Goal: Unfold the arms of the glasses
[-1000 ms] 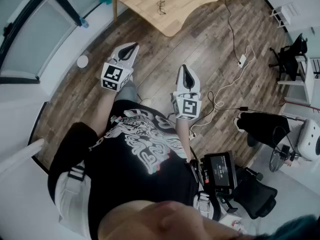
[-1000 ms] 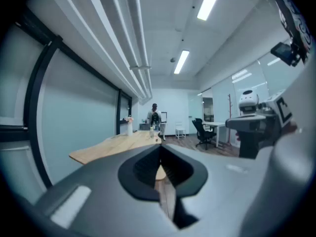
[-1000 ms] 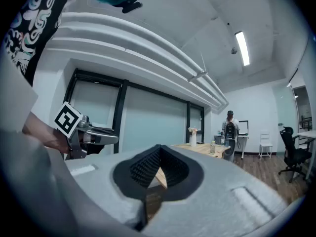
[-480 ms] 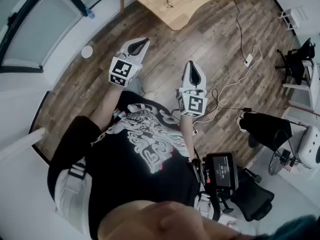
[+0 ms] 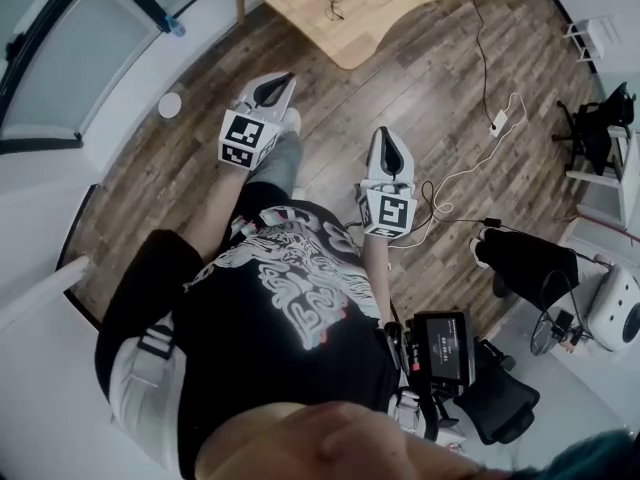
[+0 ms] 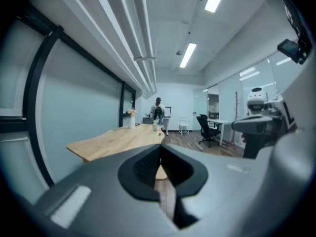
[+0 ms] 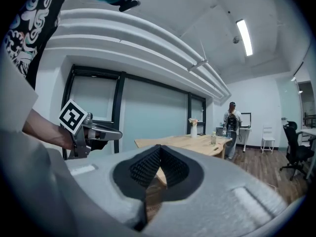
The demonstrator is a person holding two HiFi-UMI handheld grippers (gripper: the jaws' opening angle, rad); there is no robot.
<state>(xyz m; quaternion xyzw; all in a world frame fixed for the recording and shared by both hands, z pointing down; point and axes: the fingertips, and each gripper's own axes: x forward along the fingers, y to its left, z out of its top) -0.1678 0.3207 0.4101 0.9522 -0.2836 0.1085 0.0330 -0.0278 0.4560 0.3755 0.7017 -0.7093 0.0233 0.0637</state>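
The dark-framed glasses point(image 5: 335, 3) lie on the light wooden table point(image 5: 390, 13) at the top of the head view, far ahead of both grippers. My left gripper point(image 5: 287, 76) is held over the wood floor, jaws shut and empty, pointing toward the table. My right gripper point(image 5: 383, 134) hangs beside it, also shut on nothing. In the left gripper view the shut jaws point(image 6: 160, 147) face the table point(image 6: 118, 139). The right gripper view shows its shut jaws point(image 7: 159, 147), the table point(image 7: 192, 142) and the left gripper point(image 7: 117, 133). Neither gripper view shows the glasses.
A vase point(image 6: 131, 118) and a bottle point(image 6: 155, 126) stand on the table, with a person point(image 6: 158, 110) behind it. On the floor are a white cable with a power strip point(image 5: 495, 120) and a small white disc point(image 5: 170, 104). An office chair point(image 5: 595, 118) stands at the right; a glass wall runs along the left.
The person carrying the grippers has stepped toward the table, with a leg now forward under the left gripper. Both grippers stay shut and side by side.
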